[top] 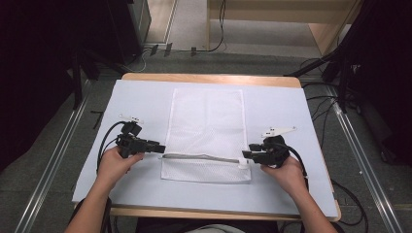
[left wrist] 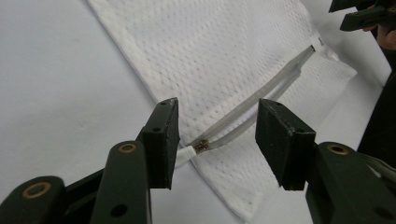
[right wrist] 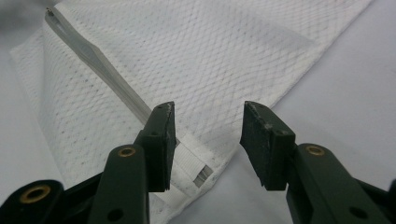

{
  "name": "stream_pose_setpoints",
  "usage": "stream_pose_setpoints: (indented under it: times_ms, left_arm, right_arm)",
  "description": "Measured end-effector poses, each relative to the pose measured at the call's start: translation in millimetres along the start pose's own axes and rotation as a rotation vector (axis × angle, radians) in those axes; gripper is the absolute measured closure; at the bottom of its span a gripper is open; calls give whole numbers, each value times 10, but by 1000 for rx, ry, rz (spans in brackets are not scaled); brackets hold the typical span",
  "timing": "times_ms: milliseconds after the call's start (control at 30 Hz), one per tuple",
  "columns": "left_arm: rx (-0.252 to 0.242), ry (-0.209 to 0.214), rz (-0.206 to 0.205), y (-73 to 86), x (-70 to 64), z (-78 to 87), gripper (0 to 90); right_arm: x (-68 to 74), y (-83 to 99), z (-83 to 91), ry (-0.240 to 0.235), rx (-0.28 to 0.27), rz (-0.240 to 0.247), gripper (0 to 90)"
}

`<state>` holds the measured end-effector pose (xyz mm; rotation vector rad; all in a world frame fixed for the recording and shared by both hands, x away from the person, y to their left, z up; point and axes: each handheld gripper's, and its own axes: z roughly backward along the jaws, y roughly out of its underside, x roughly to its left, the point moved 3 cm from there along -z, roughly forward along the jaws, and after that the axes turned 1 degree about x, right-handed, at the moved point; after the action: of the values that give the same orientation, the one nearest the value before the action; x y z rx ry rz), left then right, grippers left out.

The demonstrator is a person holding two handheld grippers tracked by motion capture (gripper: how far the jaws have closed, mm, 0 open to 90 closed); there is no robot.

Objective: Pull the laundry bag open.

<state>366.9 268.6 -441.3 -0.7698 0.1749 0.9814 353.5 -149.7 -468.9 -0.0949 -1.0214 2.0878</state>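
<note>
A white mesh zip bag (top: 206, 131) lies flat on the pale sheet, its zipper (top: 201, 157) running across near the front edge. My left gripper (top: 160, 148) is open at the zipper's left end; the left gripper view has the small brass zipper end (left wrist: 202, 145) between its jaws. My right gripper (top: 245, 155) is open at the zipper's right end. In the right gripper view the bag's corner with a white ribbed tab (right wrist: 194, 169) lies between the jaws, and the mesh (right wrist: 196, 60) spreads beyond. A hand holds each gripper.
The pale sheet (top: 291, 107) covers a wooden table (top: 209, 77). Cables trail from both grippers off the table's sides. Dark stands and floor cables (top: 340, 92) sit around the table.
</note>
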Motion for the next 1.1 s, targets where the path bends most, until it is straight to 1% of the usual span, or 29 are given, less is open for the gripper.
stream_pose_setpoints:
  times_ms: [33,67,100,167,233,333,467,533,700,767,833,900,1000,1033,1100]
  left_arm:
    - [-2,-6,-7,-1,4,9,493]
    - [-17,-14,-8,-2,6,13,488]
    - [-22,-19,-17,-1,15,23,476]
    - [-36,-27,-16,2,27,32,465]
    - [-40,-38,-18,6,44,36,457]
    - [-45,-56,-29,10,71,46,455]
    - [-73,-80,-29,6,117,81,438]
    - [-91,-100,-24,9,154,102,427]
    - [-114,-159,-38,20,238,150,410]
    - [-126,-183,-45,25,270,169,400]
    - [-138,-193,-39,28,300,186,384]
    - [-148,-201,-20,30,330,202,369]
    - [-150,-218,-10,39,373,223,368]
    - [-150,-223,-7,42,385,227,367]
    - [-155,-232,-2,46,404,232,366]
  right_arm:
    - [-7,-2,7,2,-2,-2,559]
    - [-14,-3,13,6,-4,-6,555]
    - [-20,-6,18,8,-7,-11,552]
    - [-43,-8,28,12,-11,-12,543]
    - [-69,-10,42,19,-18,-17,530]
    - [-117,-9,57,33,-25,-13,511]
    - [-202,6,85,54,-32,-23,499]
    - [-246,13,107,65,-43,-35,491]
    - [-344,36,136,90,-56,-54,469]
    - [-376,45,141,104,-55,-52,461]
    - [-394,52,144,112,-60,-53,454]
    - [-415,55,147,127,-65,-50,450]
    - [-447,60,155,145,-71,-53,447]
    - [-456,63,157,147,-72,-66,448]
    - [-482,69,159,154,-73,-68,445]
